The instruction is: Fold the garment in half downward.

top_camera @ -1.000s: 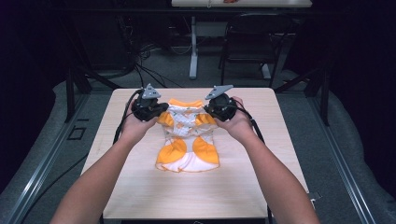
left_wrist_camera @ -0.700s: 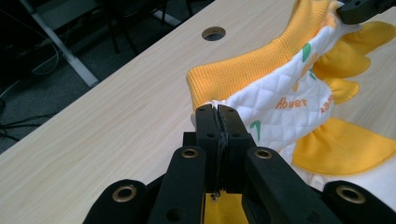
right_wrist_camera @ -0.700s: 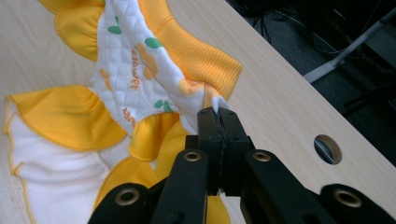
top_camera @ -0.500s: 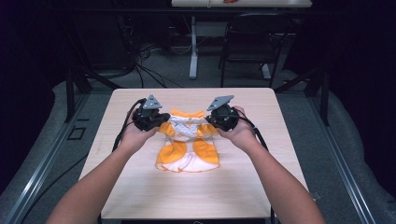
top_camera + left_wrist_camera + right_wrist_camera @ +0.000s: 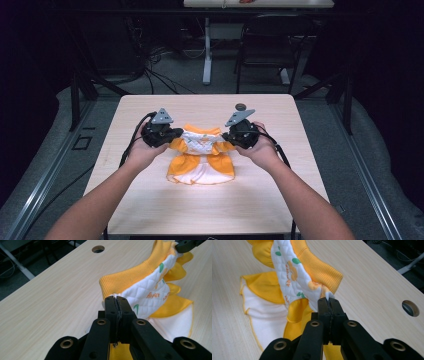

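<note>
Garment fold in progress, both corners pinched

Hem of the orange-and-white baby garment lies flat on the table, nearest us. Above it we hold the quilted top edge lifted off the wood. Left gripper is clenched on one upper corner; right gripper is clenched on the other, jaws fully closed on fabric in both gripper views. The cloth spans taut between them. We judge this the carry phase of a fold. Next move needs both hands travelling together, level, toward the hem, then releasing. Cable hole sits beyond, well apart.
</note>
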Motion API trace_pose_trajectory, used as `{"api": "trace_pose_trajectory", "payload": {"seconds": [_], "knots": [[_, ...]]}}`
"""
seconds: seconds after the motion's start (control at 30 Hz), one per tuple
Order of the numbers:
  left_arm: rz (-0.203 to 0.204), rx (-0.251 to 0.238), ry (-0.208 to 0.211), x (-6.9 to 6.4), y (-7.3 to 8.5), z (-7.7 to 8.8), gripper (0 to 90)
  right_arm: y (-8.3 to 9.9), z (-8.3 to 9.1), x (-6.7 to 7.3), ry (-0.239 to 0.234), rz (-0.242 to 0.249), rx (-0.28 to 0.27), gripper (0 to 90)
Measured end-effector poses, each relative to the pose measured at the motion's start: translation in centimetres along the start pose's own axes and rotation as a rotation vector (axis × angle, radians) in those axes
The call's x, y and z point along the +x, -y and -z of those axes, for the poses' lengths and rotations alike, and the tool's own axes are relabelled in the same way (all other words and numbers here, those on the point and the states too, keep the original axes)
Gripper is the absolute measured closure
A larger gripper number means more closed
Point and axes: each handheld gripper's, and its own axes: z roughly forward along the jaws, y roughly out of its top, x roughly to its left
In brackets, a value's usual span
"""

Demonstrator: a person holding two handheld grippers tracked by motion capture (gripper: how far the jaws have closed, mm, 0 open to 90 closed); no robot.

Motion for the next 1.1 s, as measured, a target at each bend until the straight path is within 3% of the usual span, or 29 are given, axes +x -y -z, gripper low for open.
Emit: {"api": "trace_pose_trajectory", "payload": {"seconds": [0.63, 0.8, 0.9, 1.1], "knots": [[-0.032, 0.028, 0.033, -1.2, 2.2, 0.4, 88.5, 1.1, 0.1, 1.9, -0.049, 0.022, 0.023, 89.3], [-0.039, 0.047, 0.017, -1.3, 2.9, -0.3, 88.4, 1.1, -0.4, 2.3, -0.036, 0.044, 0.038, 89.3], [-0.041, 0.059, 0.009, -1.4, 3.3, -0.9, 88.4, 1.5, -1.1, 2.6, -0.031, 0.032, 0.039, 89.2], [-0.042, 0.077, 0.021, -1.9, 4.6, -1.7, 88.4, 2.4, -2.0, 3.3, -0.044, 0.033, 0.051, 89.2]]}}
